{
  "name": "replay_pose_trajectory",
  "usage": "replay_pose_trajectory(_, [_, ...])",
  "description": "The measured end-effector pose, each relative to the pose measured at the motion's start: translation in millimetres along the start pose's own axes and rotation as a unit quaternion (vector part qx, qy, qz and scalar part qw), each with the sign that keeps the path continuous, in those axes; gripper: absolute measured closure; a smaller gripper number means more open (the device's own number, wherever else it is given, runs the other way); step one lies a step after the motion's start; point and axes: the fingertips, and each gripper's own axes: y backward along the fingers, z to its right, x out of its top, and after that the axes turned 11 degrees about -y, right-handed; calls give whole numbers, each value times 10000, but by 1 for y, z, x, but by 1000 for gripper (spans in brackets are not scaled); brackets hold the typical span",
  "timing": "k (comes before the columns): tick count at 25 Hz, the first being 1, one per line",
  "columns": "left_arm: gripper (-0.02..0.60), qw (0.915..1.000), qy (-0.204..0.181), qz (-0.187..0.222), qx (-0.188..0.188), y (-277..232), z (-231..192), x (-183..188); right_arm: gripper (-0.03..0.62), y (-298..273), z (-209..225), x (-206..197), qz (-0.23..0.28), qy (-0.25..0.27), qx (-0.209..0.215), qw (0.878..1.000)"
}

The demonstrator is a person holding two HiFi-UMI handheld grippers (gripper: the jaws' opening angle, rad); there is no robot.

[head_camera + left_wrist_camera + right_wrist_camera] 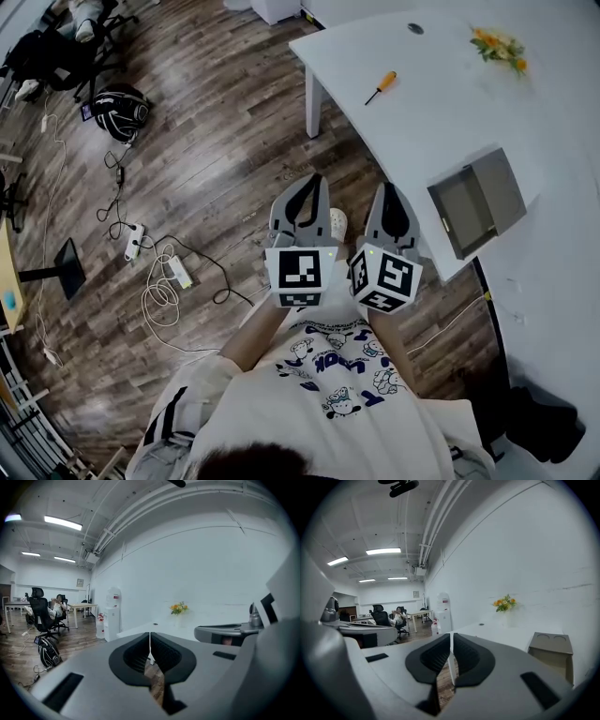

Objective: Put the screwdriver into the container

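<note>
A screwdriver (381, 87) with an orange handle lies on the white table (431, 103), well ahead of both grippers. A grey open container (476, 202) sits near the table's near edge, to the right; in the right gripper view the container (551, 651) shows at the right. My left gripper (304, 192) and right gripper (390, 199) are side by side over the wooden floor, short of the table, both shut and empty. The left gripper's (150, 654) jaws meet with nothing between them, and so do the right gripper's (451, 652).
Orange and yellow flowers (499, 44) stand at the table's far right. A table leg (315, 101) drops to the floor ahead of my left gripper. Cables and a power strip (178, 272) lie on the floor at left, with a backpack (120, 111) and office chairs beyond.
</note>
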Motion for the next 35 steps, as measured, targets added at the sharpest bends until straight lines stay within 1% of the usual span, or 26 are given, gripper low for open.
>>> replay_pose_trajectory(6, [561,10000,53,-66,53,-17,-9,-1,554,-23,-2,2,-108,57,52,9999])
replay_pose_trajectory(14, [561,9996,100,-180,178,-62,-30,-4,555,-72,9,2,-212,58,19,9998])
replay_pose_trajectory(23, [561,9993,85,-305,181,-124,-41,2,554,-137,26,15,-312,-12,-31,9995])
replay_pose_trajectory(35, [561,9991,48,-379,166,-213,-52,22,554,-221,46,37,-465,-74,-31,9989])
